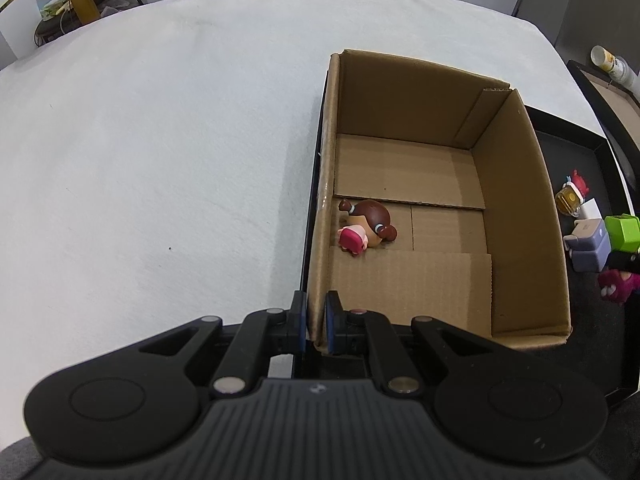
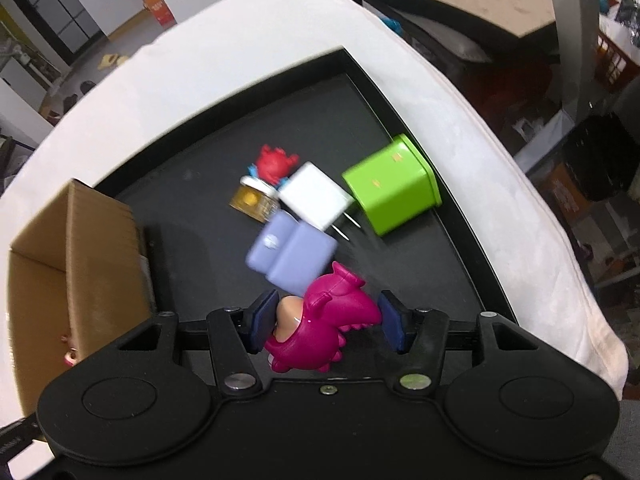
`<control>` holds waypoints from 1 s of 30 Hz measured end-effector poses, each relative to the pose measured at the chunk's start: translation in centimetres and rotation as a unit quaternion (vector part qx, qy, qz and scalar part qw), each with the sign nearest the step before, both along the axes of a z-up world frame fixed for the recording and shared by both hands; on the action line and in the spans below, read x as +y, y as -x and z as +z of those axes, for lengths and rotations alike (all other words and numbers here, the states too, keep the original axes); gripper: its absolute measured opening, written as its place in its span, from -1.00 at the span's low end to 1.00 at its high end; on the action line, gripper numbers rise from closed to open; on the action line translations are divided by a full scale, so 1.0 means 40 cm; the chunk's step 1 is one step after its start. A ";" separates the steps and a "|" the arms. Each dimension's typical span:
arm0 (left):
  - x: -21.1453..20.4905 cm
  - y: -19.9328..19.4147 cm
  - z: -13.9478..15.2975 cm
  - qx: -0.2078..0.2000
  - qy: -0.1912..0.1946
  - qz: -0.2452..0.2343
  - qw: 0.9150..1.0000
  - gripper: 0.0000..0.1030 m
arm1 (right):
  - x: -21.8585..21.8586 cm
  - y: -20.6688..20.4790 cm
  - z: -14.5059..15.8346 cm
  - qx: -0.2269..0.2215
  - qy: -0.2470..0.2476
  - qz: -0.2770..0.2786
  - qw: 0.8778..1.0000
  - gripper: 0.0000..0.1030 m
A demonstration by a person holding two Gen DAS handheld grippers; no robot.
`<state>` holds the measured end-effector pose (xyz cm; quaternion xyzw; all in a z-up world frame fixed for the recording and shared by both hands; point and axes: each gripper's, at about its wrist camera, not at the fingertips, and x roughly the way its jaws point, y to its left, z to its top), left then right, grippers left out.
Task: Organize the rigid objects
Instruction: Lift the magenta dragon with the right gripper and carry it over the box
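My left gripper (image 1: 316,322) is shut on the near left wall of the open cardboard box (image 1: 520,208). A brown-haired doll figure (image 1: 366,226) lies inside the box by that wall. My right gripper (image 2: 326,322) is open around a magenta dinosaur figure (image 2: 328,320) on the black tray (image 2: 224,152); the left pad touches it and the right pad stands apart. Beyond it on the tray lie a lavender block (image 2: 288,252), a white plug charger (image 2: 316,194), a green cube (image 2: 390,190), an amber jar (image 2: 254,200) and a red figure (image 2: 274,162).
The box (image 2: 80,248) stands at the tray's left end. The tray's toys also show in the left wrist view (image 1: 588,240), right of the box. White cloth covers the table (image 1: 160,140). Another tray (image 2: 460,4) sits beyond the table edge.
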<state>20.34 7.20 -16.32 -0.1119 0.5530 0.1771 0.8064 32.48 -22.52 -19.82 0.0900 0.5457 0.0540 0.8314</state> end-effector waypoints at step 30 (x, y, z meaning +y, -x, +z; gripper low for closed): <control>0.029 0.015 0.008 -0.018 0.033 -0.006 0.999 -0.82 | 0.188 0.021 0.194 -0.087 -0.053 0.081 0.991 0.04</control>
